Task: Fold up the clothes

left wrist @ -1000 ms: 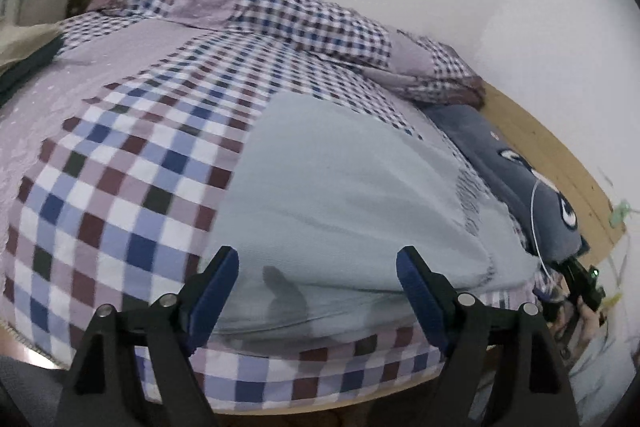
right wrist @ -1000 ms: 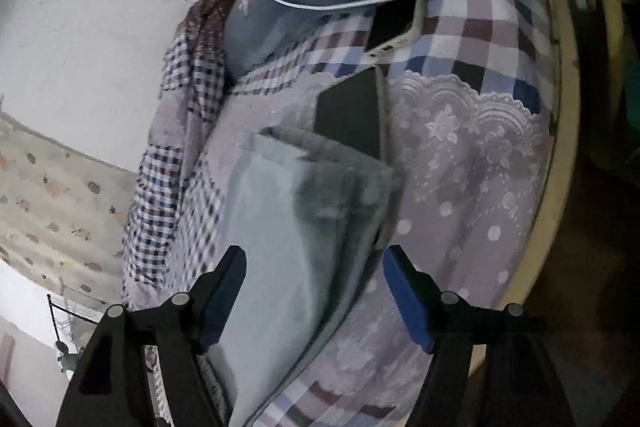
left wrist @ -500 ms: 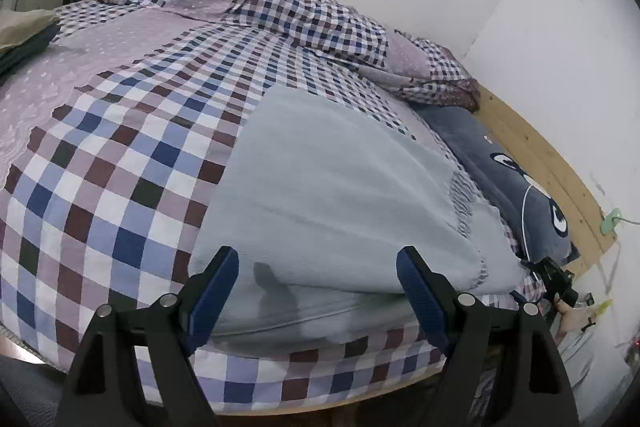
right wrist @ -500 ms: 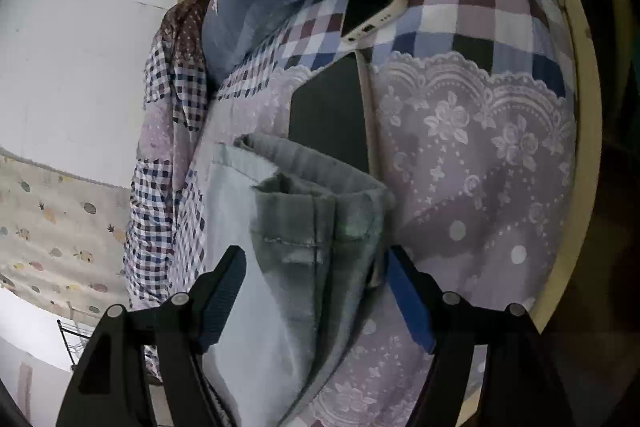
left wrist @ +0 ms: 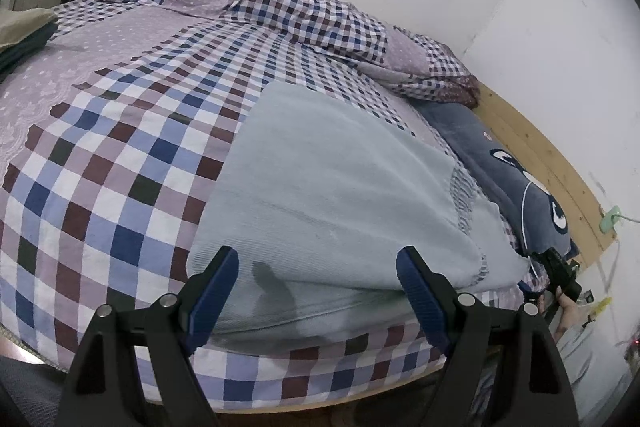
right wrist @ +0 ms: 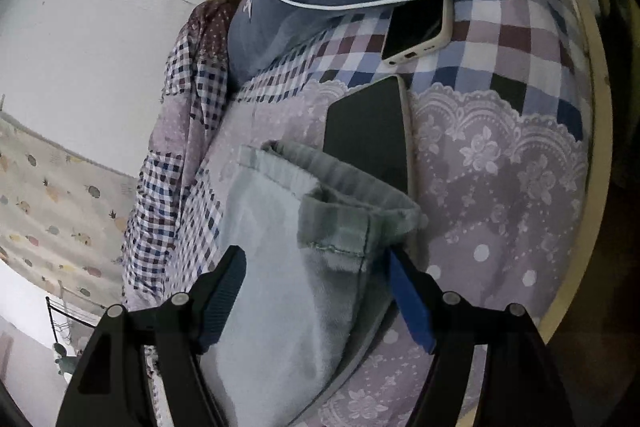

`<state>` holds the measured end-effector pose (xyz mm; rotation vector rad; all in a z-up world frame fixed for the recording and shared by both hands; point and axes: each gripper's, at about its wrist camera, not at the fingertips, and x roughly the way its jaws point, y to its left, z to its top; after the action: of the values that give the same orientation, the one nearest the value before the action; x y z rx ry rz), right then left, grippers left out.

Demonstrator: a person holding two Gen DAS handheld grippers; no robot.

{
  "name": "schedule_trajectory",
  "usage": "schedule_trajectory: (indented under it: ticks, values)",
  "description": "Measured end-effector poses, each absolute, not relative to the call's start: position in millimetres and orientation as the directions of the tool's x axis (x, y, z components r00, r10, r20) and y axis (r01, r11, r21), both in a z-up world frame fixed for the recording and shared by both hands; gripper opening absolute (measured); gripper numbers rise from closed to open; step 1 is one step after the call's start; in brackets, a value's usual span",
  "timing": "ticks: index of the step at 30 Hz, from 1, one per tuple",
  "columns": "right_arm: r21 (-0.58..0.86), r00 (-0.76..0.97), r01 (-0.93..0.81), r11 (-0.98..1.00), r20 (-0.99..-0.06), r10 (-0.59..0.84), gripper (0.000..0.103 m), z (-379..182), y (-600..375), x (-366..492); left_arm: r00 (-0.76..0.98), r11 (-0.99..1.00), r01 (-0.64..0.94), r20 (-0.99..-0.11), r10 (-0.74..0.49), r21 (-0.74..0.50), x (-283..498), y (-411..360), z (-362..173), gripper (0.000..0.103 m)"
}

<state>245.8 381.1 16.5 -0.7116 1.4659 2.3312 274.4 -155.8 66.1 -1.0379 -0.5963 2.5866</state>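
Item: pale grey garment, flat on checked bedspread. Left gripper and right gripper: both spread wide, empty, straddling its edges. Hazard: tablet and phone beside hem; dragging cloth may snag them.

Left gripper: jaws spread wide, blue pads facing each other, nothing btwn them, pointing fwd & level. Right gripper: jaws also wide apart, tilted a bit, right pad lower than left, nothing clamped. In left wrist view, part of a hand shows at far right edge.
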Motion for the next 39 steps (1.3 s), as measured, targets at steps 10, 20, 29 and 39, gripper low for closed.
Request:
schedule_trajectory:
  ticks: [10, 20, 29, 39]
  values:
    - [0.717, -0.797, -0.561, -0.414, -0.602, 0.038, 0.076, 10, 391, 250, -0.693, -0.864, -0.104, -0.587, 0.418, -0.493, 273, -158, 64, 0.085]
    - [0.742, -0.838, -0.492, -0.455, -0.545, 0.018, 0.075, 19, 387, 245, -0.688, -0.864, -0.110, -0.590, 0.424, -0.492, 271, -155, 62, 0.085]
    - [0.635, -0.767, -0.542, -0.550, -0.641, 0.016, 0.038, 17, 379, 224, -0.685, -0.863, -0.119, -0.589, 0.429, -0.491, 268, -153, 61, 0.085]
    - [0.490, -0.843, -0.336, -0.805, -0.537, 0.025, 0.024, 105, 295, 201, -0.697, -0.851, -0.126, -0.565, 0.442, -0.510, 266, -160, 64, 0.085]
